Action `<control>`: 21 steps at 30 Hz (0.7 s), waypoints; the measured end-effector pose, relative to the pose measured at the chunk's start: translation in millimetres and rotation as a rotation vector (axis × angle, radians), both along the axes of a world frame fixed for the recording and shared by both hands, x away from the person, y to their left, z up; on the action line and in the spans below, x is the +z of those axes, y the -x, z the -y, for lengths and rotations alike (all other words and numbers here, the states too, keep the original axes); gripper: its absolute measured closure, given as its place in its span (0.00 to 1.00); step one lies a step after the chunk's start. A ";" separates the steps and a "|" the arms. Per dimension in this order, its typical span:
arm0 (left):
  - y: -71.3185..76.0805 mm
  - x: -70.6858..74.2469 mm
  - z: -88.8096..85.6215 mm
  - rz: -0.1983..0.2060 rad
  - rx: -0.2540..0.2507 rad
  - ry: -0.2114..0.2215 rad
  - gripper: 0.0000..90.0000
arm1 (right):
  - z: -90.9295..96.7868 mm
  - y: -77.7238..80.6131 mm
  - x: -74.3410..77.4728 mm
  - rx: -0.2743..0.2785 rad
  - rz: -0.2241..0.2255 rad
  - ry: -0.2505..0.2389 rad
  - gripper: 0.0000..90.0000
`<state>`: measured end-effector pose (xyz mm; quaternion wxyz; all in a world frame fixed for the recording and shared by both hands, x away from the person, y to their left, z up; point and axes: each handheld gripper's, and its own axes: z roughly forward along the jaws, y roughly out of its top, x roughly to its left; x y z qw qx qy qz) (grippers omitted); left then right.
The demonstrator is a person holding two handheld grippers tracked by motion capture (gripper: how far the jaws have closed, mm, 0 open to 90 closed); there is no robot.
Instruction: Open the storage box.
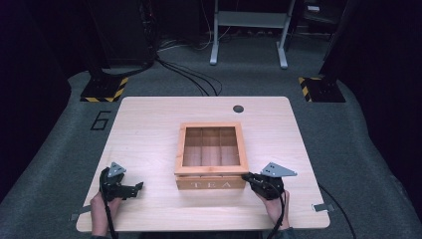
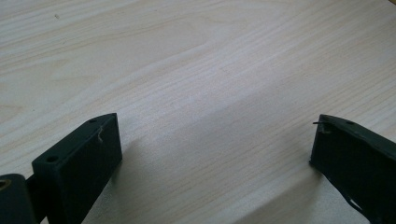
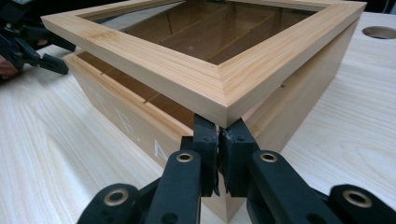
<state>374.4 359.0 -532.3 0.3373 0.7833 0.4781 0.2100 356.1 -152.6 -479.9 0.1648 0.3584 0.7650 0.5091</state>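
A wooden tea box [image 1: 211, 184] marked TEA on its front stands in the middle of the table [image 1: 149, 129]. Its glass-windowed lid [image 1: 211, 126] is hinged at the back and its front edge stands a little above the box wall, leaving a gap. My right gripper [image 1: 246, 176] is shut, its tips [image 3: 218, 135] tucked under the lid's [image 3: 219, 88] front right corner, against the box [image 3: 140, 126]. Left of the box, my left gripper [image 1: 138, 186] rests low on the table, its jaws [image 2: 217, 135] open over bare wood. It also appears far off in the right gripper view [image 3: 56, 63].
A round cable hole [image 1: 238, 108] lies in the tabletop behind the box. Dividers split the box's inside into several compartments. On the floor beyond stand two posts with yellow-black bases [image 1: 104, 89], cables and a grey frame [image 1: 249, 30].
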 end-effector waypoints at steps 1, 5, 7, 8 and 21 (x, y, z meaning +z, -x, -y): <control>0.0 0.1 0.0 -0.001 0.000 0.000 0.02 | 0.4 1.0 0.1 -0.005 -0.002 -0.001 0.95; 0.0 0.0 0.0 0.000 0.000 0.000 0.02 | 3.0 5.1 0.4 -0.018 0.010 0.011 0.94; 0.0 0.0 0.0 0.000 0.000 0.000 0.02 | 3.3 8.6 0.1 -0.027 0.019 0.018 0.93; 0.0 0.1 0.0 -0.001 0.000 0.000 0.02 | 4.6 9.3 -0.3 -0.027 0.025 0.022 0.93; -0.1 0.4 -0.2 -0.005 -0.006 -0.003 0.02 | 24.3 21.3 -24.5 -0.087 -0.055 0.117 0.87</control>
